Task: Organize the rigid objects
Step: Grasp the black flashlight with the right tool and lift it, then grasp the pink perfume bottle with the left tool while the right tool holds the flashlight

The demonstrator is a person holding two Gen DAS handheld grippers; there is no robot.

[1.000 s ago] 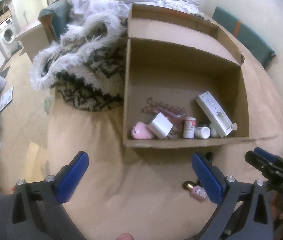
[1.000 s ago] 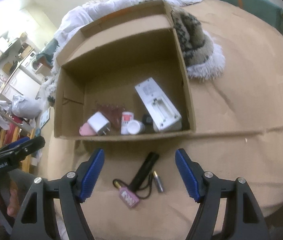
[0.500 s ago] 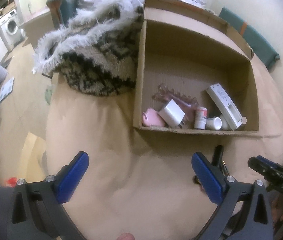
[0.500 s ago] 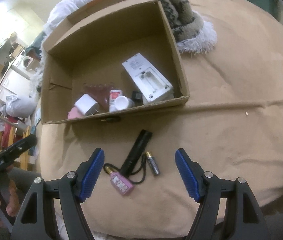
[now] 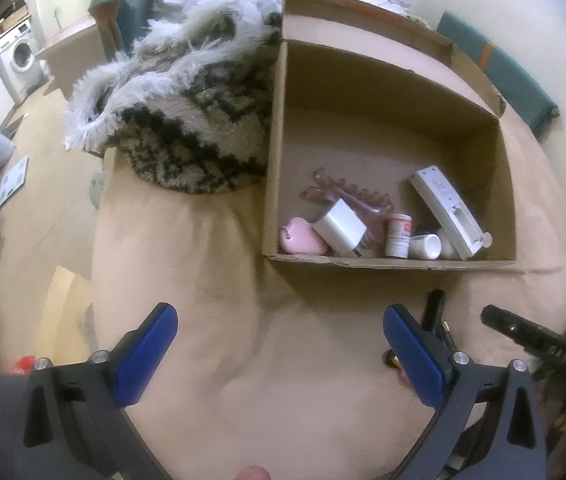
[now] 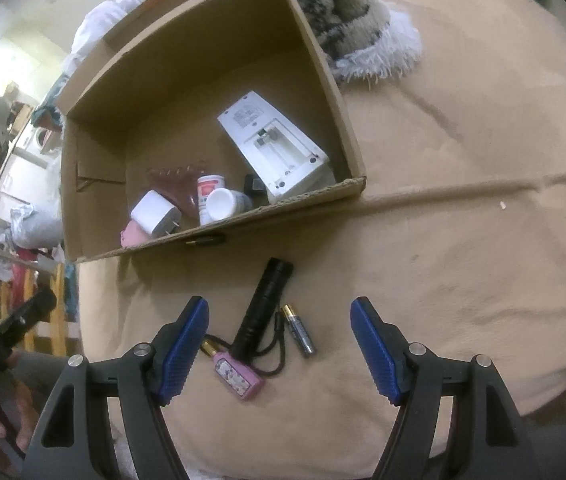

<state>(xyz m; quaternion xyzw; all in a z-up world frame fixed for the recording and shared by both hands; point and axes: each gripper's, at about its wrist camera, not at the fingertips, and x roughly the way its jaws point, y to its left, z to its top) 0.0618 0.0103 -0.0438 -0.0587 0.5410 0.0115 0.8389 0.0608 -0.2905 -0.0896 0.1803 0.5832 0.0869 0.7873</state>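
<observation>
An open cardboard box [image 6: 347, 128] [image 5: 279, 128] lies on a tan bed cover and holds a white device [image 6: 275, 148], a white charger [image 6: 155, 212], a pink hair claw [image 5: 347, 200], small jars and a pink item. In front of the box lie a black flashlight [image 6: 267, 308], an AA battery [image 6: 299, 336] and a small pink bottle [image 6: 235, 372]. My right gripper [image 6: 279, 340] hovers open just above these three, which lie between its fingers. My left gripper [image 5: 279, 344] is open over bare cover to the left, and its right finger hides the bottle.
A fuzzy black-and-white patterned throw [image 5: 187, 120] and white bedding are piled against the box's left side. A teal cushion [image 5: 499, 76] lies behind the box by the wall. The bed edge drops off at the left toward a floor with a washing machine [image 5: 19, 56].
My right gripper has sunk toward the flashlight, battery and bottle, which now lie closer between its fingers. The left view has shifted slightly toward the box. Both grippers' jaws stay as wide.
</observation>
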